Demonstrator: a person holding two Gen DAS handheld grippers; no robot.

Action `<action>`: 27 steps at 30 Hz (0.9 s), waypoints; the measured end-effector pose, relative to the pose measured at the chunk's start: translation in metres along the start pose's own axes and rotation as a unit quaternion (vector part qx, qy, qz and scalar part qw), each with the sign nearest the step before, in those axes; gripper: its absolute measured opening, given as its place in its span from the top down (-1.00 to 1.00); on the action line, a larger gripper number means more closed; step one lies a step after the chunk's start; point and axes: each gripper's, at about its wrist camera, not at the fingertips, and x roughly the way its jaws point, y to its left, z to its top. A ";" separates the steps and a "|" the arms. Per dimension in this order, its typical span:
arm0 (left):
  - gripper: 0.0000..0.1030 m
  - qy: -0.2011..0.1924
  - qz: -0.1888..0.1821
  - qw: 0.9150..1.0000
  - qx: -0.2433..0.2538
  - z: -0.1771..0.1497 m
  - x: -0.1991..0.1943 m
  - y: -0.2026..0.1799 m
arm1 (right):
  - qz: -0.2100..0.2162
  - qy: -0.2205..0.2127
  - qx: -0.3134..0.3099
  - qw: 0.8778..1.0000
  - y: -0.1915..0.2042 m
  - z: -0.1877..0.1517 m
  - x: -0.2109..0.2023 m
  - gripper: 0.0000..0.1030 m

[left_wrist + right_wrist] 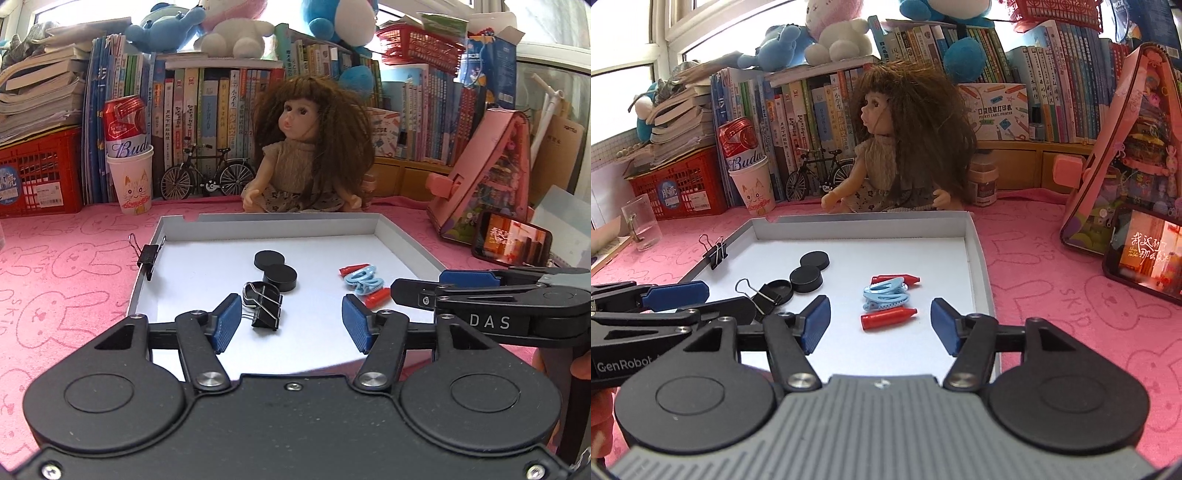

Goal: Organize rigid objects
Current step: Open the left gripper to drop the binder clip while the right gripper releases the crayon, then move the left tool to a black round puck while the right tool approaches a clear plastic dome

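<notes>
Binder clip (263,304) lies loose in the white tray (406,236), just ahead of my left gripper (291,325); jaws wide, empty. Right gripper (879,325) likewise wide and empty, near the red caps (888,318). Judged: approach step; next, close on the clip. Tray walls low, floor roomy.

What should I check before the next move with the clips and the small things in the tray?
1. Left tongs open, nothing held: ok.
2. Right tongs open, nothing held: ok.
3. Binder clip lies free between the left tongs: ok.
4. Second binder clip sits clamped on the tray wall, not inside: not ok.
5. Red caps and blue hair clips lie mixed together: not ok.
6. Black discs touching or stacked: cannot tell.
</notes>
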 end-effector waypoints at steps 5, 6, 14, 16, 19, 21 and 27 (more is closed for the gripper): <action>-0.18 -0.004 -0.010 1.000 0.013 -0.007 -0.019 -0.002 | 0.008 -0.003 -0.014 1.000 0.001 -0.006 -0.016 -0.48; -0.19 -0.005 -0.013 1.000 0.014 -0.009 -0.023 -0.003 | 0.009 -0.004 -0.016 1.000 0.001 -0.007 -0.019 -0.48; -0.23 -0.007 -0.034 0.999 0.027 -0.024 -0.052 -0.007 | 0.024 -0.013 -0.022 0.999 -0.001 -0.019 -0.045 -0.56; -0.24 -0.005 -0.040 0.999 0.031 -0.029 -0.059 -0.008 | 0.027 -0.014 -0.026 0.999 -0.001 -0.024 -0.051 -0.58; -0.25 -0.002 -0.047 0.998 0.041 -0.036 -0.068 -0.010 | 0.032 -0.016 -0.032 0.999 -0.001 -0.031 -0.062 -0.59; -0.26 0.000 -0.050 0.998 0.050 -0.041 -0.074 -0.012 | 0.039 -0.015 -0.033 0.999 -0.002 -0.035 -0.068 -0.60; -0.28 0.011 -0.061 0.995 0.076 -0.060 -0.093 -0.016 | 0.059 -0.010 -0.023 0.998 -0.007 -0.051 -0.091 -0.61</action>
